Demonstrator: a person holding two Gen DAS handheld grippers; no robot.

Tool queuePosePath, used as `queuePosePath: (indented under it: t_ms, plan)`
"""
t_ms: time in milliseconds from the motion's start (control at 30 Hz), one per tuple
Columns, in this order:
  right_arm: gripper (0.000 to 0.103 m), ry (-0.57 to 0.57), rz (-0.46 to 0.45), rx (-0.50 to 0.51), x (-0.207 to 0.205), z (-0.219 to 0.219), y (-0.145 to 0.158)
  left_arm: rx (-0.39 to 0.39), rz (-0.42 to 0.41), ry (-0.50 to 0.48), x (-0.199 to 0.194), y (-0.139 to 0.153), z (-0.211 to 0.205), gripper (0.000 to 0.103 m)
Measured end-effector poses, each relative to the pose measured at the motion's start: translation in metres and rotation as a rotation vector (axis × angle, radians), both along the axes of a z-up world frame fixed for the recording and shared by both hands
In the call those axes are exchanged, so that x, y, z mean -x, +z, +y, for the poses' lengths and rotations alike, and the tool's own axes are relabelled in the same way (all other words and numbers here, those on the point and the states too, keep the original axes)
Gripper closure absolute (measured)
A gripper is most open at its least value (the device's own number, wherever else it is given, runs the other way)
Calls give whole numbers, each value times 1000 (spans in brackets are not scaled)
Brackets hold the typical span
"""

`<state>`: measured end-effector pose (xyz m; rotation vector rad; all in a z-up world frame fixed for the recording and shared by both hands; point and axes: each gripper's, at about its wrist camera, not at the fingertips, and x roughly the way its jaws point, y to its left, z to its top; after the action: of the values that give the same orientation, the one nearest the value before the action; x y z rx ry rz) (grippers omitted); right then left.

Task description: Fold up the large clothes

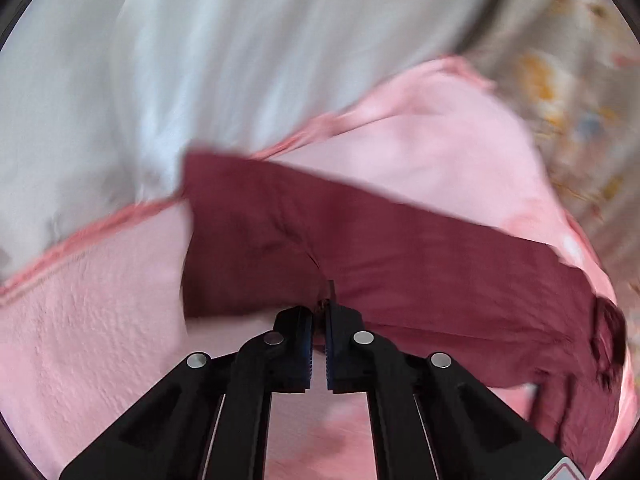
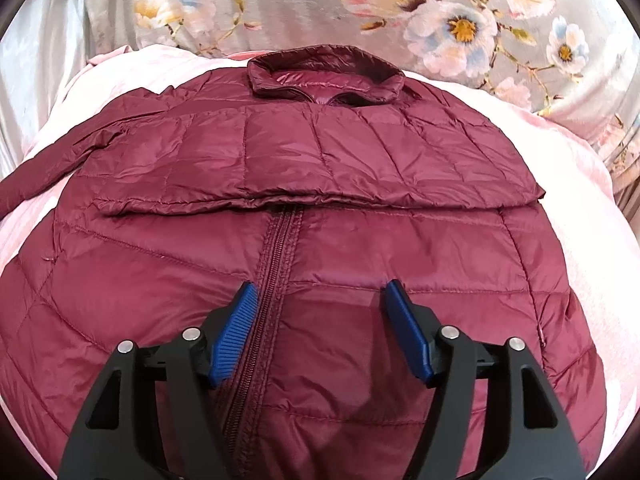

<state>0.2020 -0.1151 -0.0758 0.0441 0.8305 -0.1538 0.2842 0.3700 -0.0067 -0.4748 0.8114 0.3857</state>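
Here, in the left wrist view, the left gripper (image 1: 319, 344) has its jaws drawn together on a small pinch of fabric at the edge of the maroon sleeve (image 1: 360, 248), which stretches across a pale pink textured blanket (image 1: 88, 320). The picture is blurred. A white sheet (image 1: 200, 40) lies beyond the blanket, with a grey flower-printed cloth (image 1: 568, 92) at the right.

In the right wrist view, the right gripper (image 2: 320, 332) hovers with its blue-padded jaws apart and nothing between them, just above the one maroon quilted puffer jacket (image 2: 360, 152). The jacket lies face up on the pink blanket, collar (image 2: 324, 74) far from the camera and zip (image 2: 276, 248) closed. One sleeve is already folded across the chest; the other trails off to the left.

The step in hand appears to be the second sleeve fold, held by the left gripper. The next move likely calls for carrying that sleeve over the body and laying it flat, with the right gripper free to steady the slippery fabric.

Count: one jacket, two sleeves, two grippers, one blanket.
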Motion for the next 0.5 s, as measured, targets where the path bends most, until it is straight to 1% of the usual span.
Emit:
queuePosePath:
  t_ms: [67, 100, 167, 233, 300, 333, 433, 500]
  plan:
    - [38, 0, 0, 1, 0, 1, 0, -41, -66, -80, 2, 30, -37, 102]
    - [38, 0, -1, 1, 0, 1, 0, -56, -107, -138, 4, 49, -63, 102]
    - [38, 0, -2, 0, 0, 1, 0, -58, -159, -231, 4, 74, -102, 102]
    - [38, 0, -6, -10, 1, -1, 0, -63, -213, -348, 8, 101, -154, 102]
    - [38, -2, -14, -31, 2, -4, 2, -66, -251, -463, 14, 119, -205, 102]
    - [38, -5, -19, -44, 4, -6, 3, -63, -259, -506, 13, 124, -226, 102]
    - [38, -21, -31, -93, 10, -19, 7, -61, -272, -679, 14, 135, -313, 102]
    - [38, -41, -28, -119, 18, -33, 9, -65, -252, -779, 16, 132, -366, 100]
